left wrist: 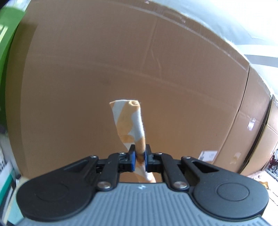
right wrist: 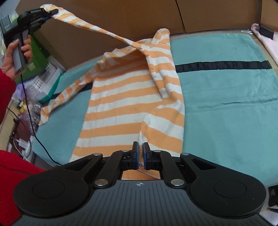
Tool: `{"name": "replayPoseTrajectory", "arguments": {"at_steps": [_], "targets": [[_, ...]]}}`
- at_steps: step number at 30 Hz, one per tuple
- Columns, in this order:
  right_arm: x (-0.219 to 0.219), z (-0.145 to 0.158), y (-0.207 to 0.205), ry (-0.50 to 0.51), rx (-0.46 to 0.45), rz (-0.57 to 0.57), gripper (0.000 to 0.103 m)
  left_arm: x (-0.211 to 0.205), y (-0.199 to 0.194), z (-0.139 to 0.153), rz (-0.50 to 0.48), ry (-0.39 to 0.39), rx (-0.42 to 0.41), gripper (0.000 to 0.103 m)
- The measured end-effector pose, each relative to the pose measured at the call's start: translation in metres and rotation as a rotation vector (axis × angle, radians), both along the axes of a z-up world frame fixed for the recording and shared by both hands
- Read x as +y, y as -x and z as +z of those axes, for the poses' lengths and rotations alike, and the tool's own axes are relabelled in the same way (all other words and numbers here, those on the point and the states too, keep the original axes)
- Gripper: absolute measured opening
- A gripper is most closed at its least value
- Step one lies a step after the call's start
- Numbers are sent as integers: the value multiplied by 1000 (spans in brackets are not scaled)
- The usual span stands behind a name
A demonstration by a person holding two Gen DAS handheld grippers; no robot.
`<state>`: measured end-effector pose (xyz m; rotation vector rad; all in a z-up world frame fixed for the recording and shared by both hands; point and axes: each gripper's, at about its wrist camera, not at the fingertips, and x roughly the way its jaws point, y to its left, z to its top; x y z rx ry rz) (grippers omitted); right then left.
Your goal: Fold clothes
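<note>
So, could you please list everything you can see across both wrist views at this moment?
striped shirt: one, orange and white, spread on the cover, one sleeve lifted up to the left, hem edge pinched near the camera
teal cover: one, teal with a black band, over the work surface
cardboard boxes: several, brown, behind the surface
pink cloth: one, pale pink, far right edge
white basket: one, white, left of the surface
left gripper: one, black, shut on the sleeve end, held up at upper left
right gripper: one, black with blue pads, shut on the shirt's hem
hand: one, with red sleeve, holding the left gripper's handle
</note>
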<state>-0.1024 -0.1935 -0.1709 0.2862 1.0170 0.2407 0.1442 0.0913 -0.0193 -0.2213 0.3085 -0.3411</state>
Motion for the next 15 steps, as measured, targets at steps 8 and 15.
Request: {"name": "replayPoseTrajectory", "arguments": {"at_steps": [8,15], "targets": [[25,-36,-2,79,62,56,6,-3,9,-40,10,-101,103,5],[28,-35,-3,114,73,137,6,18,26,-27,67,-45,45,5]]}}
